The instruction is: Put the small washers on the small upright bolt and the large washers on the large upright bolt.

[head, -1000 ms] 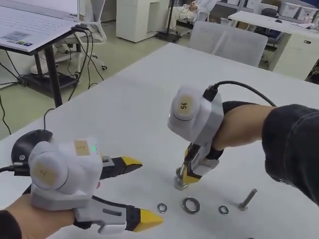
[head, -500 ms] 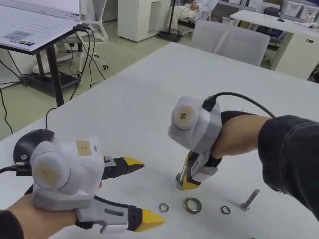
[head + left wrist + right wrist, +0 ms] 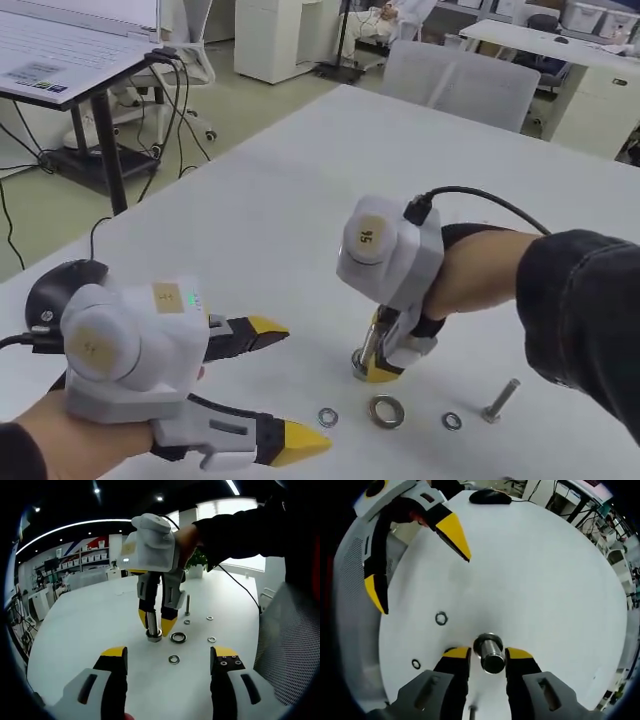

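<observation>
On the white office table (image 3: 300,200), right gripper (image 3: 368,368) fingers clamp the large bolt (image 3: 490,653); left gripper (image 3: 292,383) fingers gape.

I count two bolts on the white worktop (image 3: 90,625): one thick silver steel bolt (image 3: 154,630) and one slim silver steel bolt (image 3: 187,605). From my left gripper view I count five washers: one large flat silver washer (image 3: 178,637) and four small flat silver washers (image 3: 174,659).

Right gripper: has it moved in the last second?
Yes, slightly. The right gripper, shut on the large bolt, has come down closer to the large washer.
</observation>
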Available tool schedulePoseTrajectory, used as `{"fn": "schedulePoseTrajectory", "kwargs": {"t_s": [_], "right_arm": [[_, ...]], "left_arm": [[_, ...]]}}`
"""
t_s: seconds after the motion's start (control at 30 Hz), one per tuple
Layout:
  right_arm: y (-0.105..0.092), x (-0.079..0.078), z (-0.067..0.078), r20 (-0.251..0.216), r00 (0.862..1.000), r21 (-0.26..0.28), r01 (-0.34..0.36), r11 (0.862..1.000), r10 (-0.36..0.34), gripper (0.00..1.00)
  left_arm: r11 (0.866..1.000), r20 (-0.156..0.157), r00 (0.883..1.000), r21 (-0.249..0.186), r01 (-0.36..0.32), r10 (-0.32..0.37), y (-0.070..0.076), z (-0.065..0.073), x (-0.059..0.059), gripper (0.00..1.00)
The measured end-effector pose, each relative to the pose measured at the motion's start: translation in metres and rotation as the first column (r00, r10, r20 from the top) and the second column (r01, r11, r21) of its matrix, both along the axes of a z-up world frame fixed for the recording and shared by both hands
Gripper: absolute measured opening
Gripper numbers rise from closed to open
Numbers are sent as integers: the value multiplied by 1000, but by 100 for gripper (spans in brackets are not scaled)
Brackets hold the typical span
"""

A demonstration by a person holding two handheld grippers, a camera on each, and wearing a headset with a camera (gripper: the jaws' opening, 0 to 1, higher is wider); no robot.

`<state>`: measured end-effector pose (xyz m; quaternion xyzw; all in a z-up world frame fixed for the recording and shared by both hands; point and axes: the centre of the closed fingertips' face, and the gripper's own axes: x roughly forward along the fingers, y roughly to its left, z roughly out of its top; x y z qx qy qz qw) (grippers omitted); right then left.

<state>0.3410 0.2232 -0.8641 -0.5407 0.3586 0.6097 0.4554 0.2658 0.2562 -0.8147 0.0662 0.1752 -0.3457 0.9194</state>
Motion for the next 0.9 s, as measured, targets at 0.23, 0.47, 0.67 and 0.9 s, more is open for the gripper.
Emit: {"fn": "schedulePoseTrajectory", "kwargs": {"t_s": [0.23, 0.47, 0.67, 0.9], "right_arm": [[-5, 1, 1, -5, 1000, 2, 15, 1000, -15, 31], [-15, 2, 1, -25, 998, -3, 55, 998, -55, 32], [-23, 0, 0, -35, 997, -2, 75, 997, -75, 34], [-32, -7, -2, -51, 994, -16, 91, 996, -91, 35]], "left_arm": [[1000, -2, 1000, 1, 3, -3, 0, -1, -1, 66], [1000, -3, 1000, 1, 7, -7, -2, -1, -2, 66], [1000, -7, 1000, 3, 12, -12, -2, -2, -3, 66], [1000, -8, 1000, 6, 18, -18, -4, -2, -3, 65]]}}
